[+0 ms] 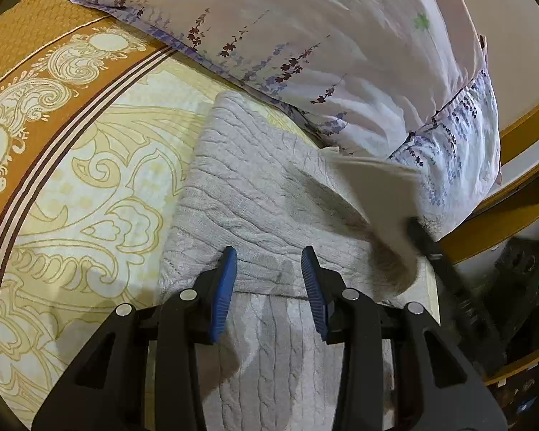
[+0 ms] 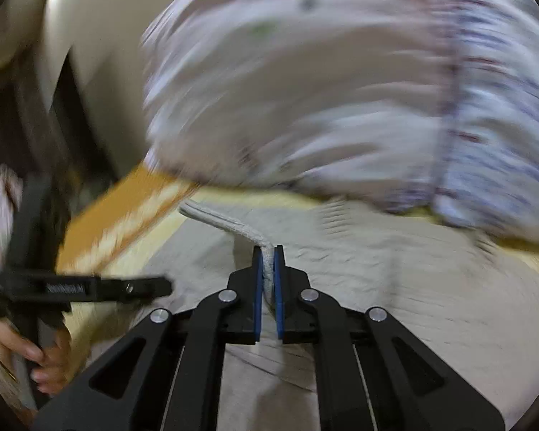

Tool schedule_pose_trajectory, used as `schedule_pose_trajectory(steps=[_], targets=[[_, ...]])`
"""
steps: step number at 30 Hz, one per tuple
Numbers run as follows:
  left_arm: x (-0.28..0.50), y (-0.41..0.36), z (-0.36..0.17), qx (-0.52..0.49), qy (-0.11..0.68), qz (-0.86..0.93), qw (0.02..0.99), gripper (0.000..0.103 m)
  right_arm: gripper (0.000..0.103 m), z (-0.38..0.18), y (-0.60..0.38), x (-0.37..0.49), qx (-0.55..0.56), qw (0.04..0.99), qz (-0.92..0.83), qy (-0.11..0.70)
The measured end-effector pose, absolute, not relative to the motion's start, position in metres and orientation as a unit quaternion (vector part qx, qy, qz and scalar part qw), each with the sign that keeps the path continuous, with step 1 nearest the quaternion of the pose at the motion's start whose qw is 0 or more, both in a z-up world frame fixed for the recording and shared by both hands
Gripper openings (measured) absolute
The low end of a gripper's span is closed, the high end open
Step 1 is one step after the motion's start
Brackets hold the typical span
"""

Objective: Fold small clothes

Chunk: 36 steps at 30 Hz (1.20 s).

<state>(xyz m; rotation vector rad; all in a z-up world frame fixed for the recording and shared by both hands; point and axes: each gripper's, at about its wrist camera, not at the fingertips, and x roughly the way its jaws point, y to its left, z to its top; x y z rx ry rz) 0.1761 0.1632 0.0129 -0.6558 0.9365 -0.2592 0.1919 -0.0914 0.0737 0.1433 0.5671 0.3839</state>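
We have the grey cable-knit sweater (image 1: 255, 194) spread on the patterned bedspread (image 1: 72, 165), its far end lying right up against the floral pillow (image 1: 305, 36). That pillow is our landmark: the garment sits just in front of it, running back toward us and under both tools.

Our right gripper (image 2: 268, 251) has its blue pads squeezed together on a thin edge of the sweater — the knit stands up between the jaws and trails off toward the pillow as a raised ridge. In the left wrist view that same lifted flap (image 1: 381, 194) hangs in the air just in front of the pillow's near corner, which suggests we are carrying one side across the body of the garment to make a fold. The right wrist view is badly smeared, so which edge is pinched — side hem or sleeve — we cannot say for sure.

Our left gripper (image 1: 269, 262) is spread wide with nothing between its pads, poised low over the sweater on the side away from the pillow. We read that as a steadying position: it is placed where the cloth could be pinned flat so the fold does not drag the whole garment along with it.
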Motion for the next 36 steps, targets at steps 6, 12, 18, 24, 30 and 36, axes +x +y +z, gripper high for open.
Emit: schedule_pose_trajectory(steps=[6,12,18,24,30,36], targets=[[0.177,0.162,0.013,-0.302,0.442,-0.124,0.836,0.040,0.005,0.048,-0.216,0.157,0.272,0.917,0.042,0.287],[0.179,0.161,0.013,-0.299,0.445,-0.124,0.835,0.040,0.020,0.000,-0.247,0.160,0.377,0.853,0.072,0.353],[0.179,0.162,0.013,-0.304,0.446,-0.125,0.833,0.040,0.033,0.001,-0.277,0.157,0.417,0.844,0.040,0.335],[0.178,0.160,0.018,-0.306,0.446,-0.135,0.830,0.049,0.006,0.015,-0.285,0.158,0.379,0.869,0.025,0.317],[0.160,0.154,0.037,-0.272,0.426,-0.152,0.849,0.056,0.007,0.011,-0.300,0.162,0.351,0.873,-0.022,0.337],[0.133,0.167,0.041,-0.267,0.427,-0.153,0.850,0.056,0.054,0.019,-0.309,0.139,0.332,0.878,0.001,0.344]])
